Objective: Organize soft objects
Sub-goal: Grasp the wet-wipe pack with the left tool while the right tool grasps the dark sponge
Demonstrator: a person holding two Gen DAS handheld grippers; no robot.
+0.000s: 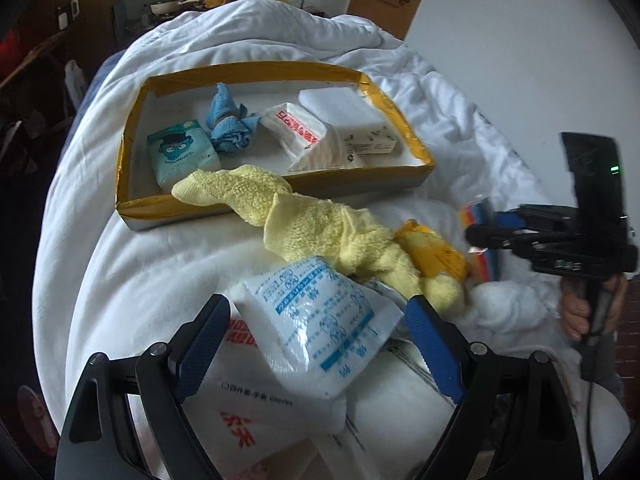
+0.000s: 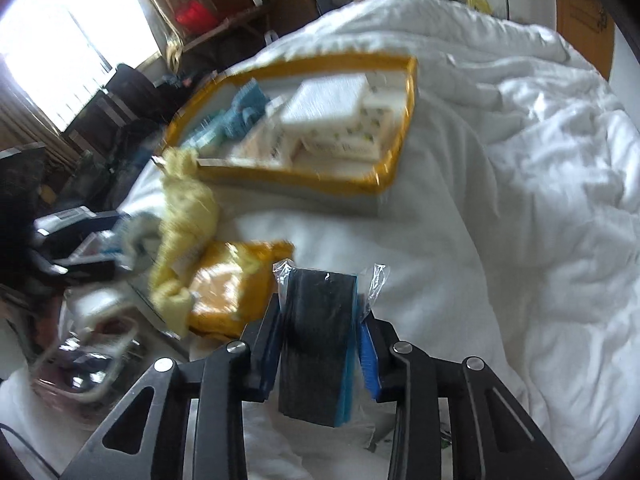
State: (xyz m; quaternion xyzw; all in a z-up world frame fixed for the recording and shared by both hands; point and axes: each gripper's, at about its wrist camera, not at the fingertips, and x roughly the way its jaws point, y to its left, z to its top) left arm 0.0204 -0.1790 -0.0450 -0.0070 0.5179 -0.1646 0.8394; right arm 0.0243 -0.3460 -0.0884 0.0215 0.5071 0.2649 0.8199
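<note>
Left wrist view: we look down on a white duvet (image 1: 132, 264) with a shallow tray (image 1: 132, 128) edged in yellow tape. In it, from left, a teal tissue pack (image 1: 182, 154) with a cartoon face — its small print too fine to read — a crumpled blue cloth (image 1: 230, 126), a white pack with red characters (image 1: 298, 130) we cannot make out, and a white box (image 1: 352, 120). A yellow towel (image 1: 304, 224) lies twisted, its long axis running from the tray's near rim, which one end overlaps, down to the right toward an orange packet (image 1: 434, 254). Our left gripper (image 1: 320, 320) stands wide, its blue pads either side of a white pouch with blue print (image 1: 316, 320) but not pressing it; the pouch lies askew on a white bag (image 1: 256, 408) reading "Gloves" beside red characters. At right a hand (image 1: 580, 312) carries the right gripper (image 1: 480, 240); from here we cannot tell its jaws. Right wrist view, blurred: the right gripper (image 2: 318, 312) is clamped on a plastic-wrapped dark sponge with a blue layer (image 2: 316, 344), raised over the duvet (image 2: 520, 200), its long axis along the fingers and pointing toward the tray (image 2: 394, 168). The towel (image 2: 188, 216) and orange packet (image 2: 228, 288) lie left of it — no lettering legible.
</note>
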